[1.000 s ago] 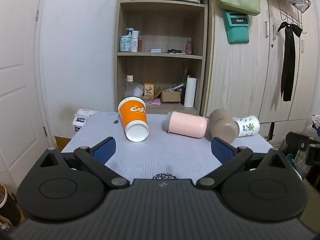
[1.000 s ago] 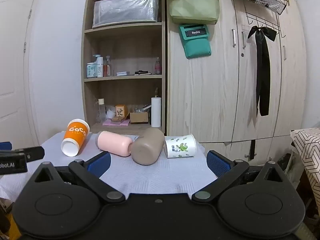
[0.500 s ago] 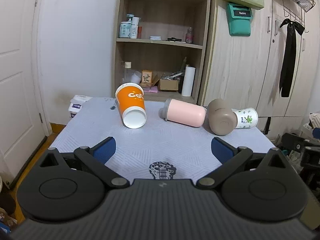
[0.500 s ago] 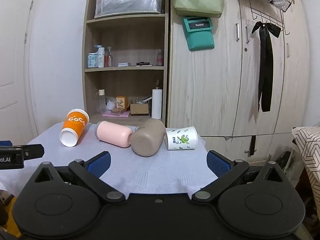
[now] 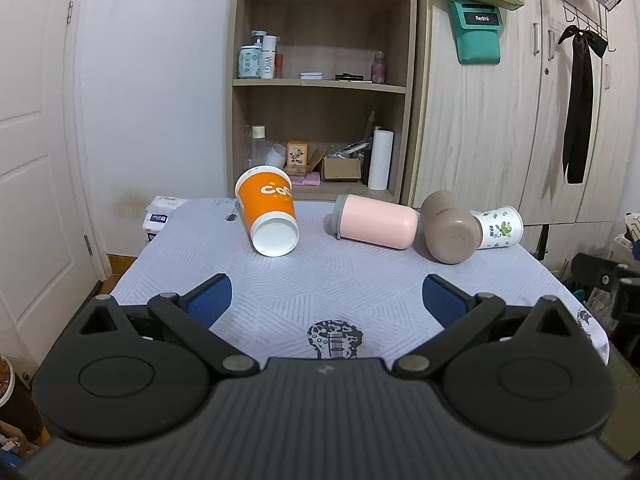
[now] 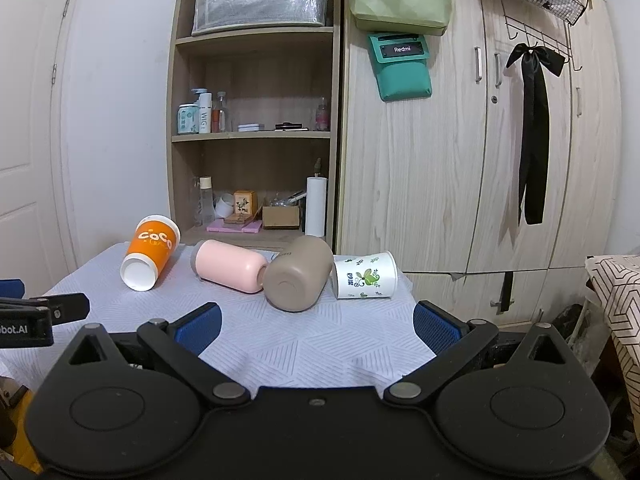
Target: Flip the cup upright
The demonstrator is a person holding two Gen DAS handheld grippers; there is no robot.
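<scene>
Several cups lie on their sides along the far part of a table with a pale cloth [image 5: 320,292]: an orange paper cup [image 5: 269,210] [image 6: 150,252], a pink cup [image 5: 376,221] [image 6: 230,265], a taupe cup [image 5: 450,234] [image 6: 300,278] and a white floral paper cup [image 5: 498,227] [image 6: 366,276]. My left gripper [image 5: 325,298] is open and empty, above the near part of the table. My right gripper [image 6: 316,326] is open and empty, near the table's front right. The left gripper's side shows at the left edge of the right wrist view [image 6: 36,316].
A wooden shelf unit [image 5: 320,80] with bottles and boxes stands behind the table, a wardrobe [image 5: 500,120] to its right, a white door [image 5: 36,160] at left. A tissue pack [image 5: 160,216] lies beside the table's far left corner.
Both grippers have risen and tilted slightly, so more of the table shows. The cups have not moved. Both grippers stay open.
</scene>
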